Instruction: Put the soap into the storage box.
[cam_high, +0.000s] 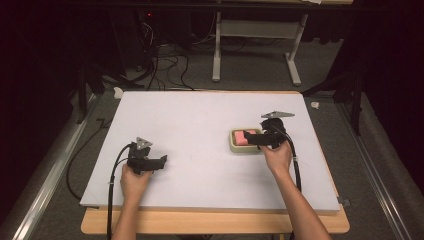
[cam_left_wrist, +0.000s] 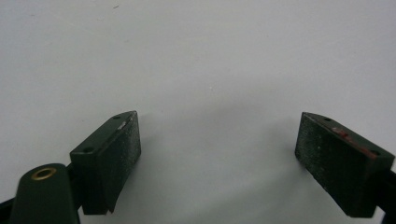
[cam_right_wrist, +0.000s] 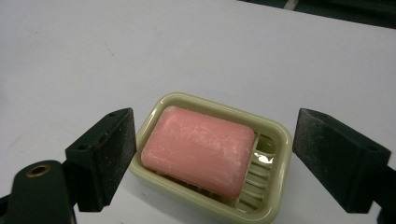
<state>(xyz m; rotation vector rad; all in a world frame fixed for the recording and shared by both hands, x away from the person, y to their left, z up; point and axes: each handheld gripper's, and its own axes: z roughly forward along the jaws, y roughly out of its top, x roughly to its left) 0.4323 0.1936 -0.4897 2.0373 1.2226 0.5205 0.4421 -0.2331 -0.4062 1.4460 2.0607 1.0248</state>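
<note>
A pink bar of soap (cam_right_wrist: 200, 150) lies in a pale green ridged soap dish (cam_right_wrist: 276, 140) on the white table top; in the high view the soap (cam_high: 240, 137) and dish (cam_high: 232, 144) sit right of centre. My right gripper (cam_right_wrist: 215, 158) is open, its jaws standing either side of the dish, apart from it; from above, the right gripper (cam_high: 255, 139) hovers over the dish's right part. My left gripper (cam_left_wrist: 218, 154) is open over bare white surface; in the high view the left gripper (cam_high: 162, 162) rests at the front left.
The white board (cam_high: 190, 125) covers a wooden table (cam_high: 215, 222). Cables (cam_high: 165, 65) and a metal stand's legs (cam_high: 216, 60) lie on the floor behind. Metal rails (cam_high: 47, 170) run along both sides.
</note>
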